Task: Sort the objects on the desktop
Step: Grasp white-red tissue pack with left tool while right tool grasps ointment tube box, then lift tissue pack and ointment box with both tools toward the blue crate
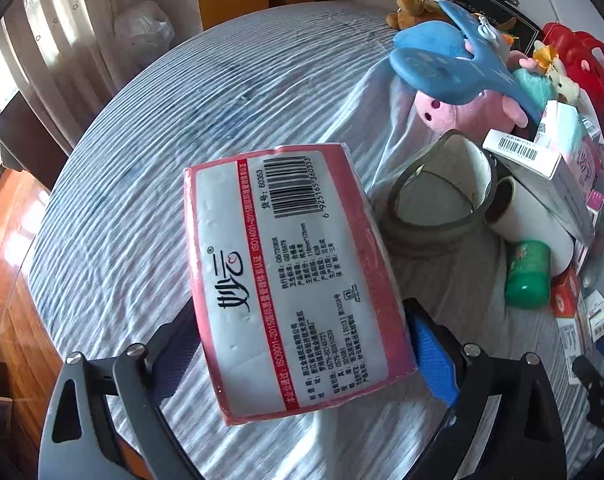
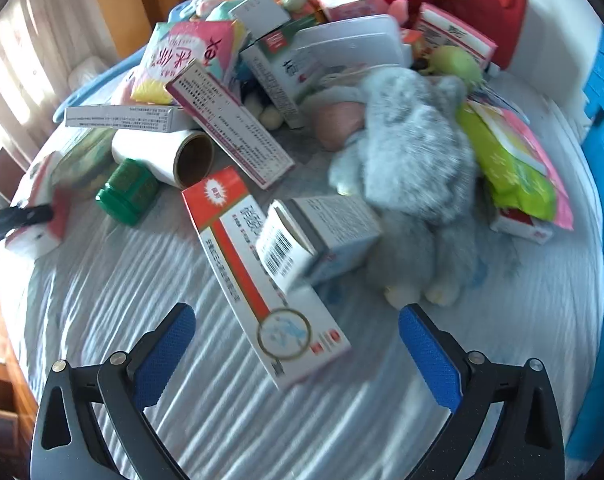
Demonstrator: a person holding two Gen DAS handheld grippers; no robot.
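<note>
Your left gripper (image 1: 302, 360) stands spread wide around a red-bordered tissue pack (image 1: 290, 276), which lies label-up on the striped tablecloth (image 1: 142, 200) near the table's left edge. The blue pad of one finger (image 1: 434, 360) shows a thin gap beside the pack's right side; the other finger is hidden behind the pack, so you cannot tell whether it touches. The pack looks released rather than clenched.

To the right of the pack lies a tipped grey-rimmed cup (image 1: 438, 196), then a white paper roll (image 1: 534, 216) and a green jar (image 1: 528, 274). Behind them, toward the far edge, a pink plush toy (image 1: 458, 110) sits under a blue plush (image 1: 442, 60), with a red plastic basket (image 1: 582, 60) at the far right.

Your right gripper (image 2: 298, 344) is released too, jaws apart and holding nothing, hovering over the near end of a red-and-white medicine box (image 2: 238, 256). A small barcoded carton (image 2: 322, 232) rests on that box. Just right of it sprawls a grey plush rabbit (image 2: 414, 160), and beyond that a lime-green packet (image 2: 514, 172) lies near the table's right edge. The view is motion-blurred.
</note>
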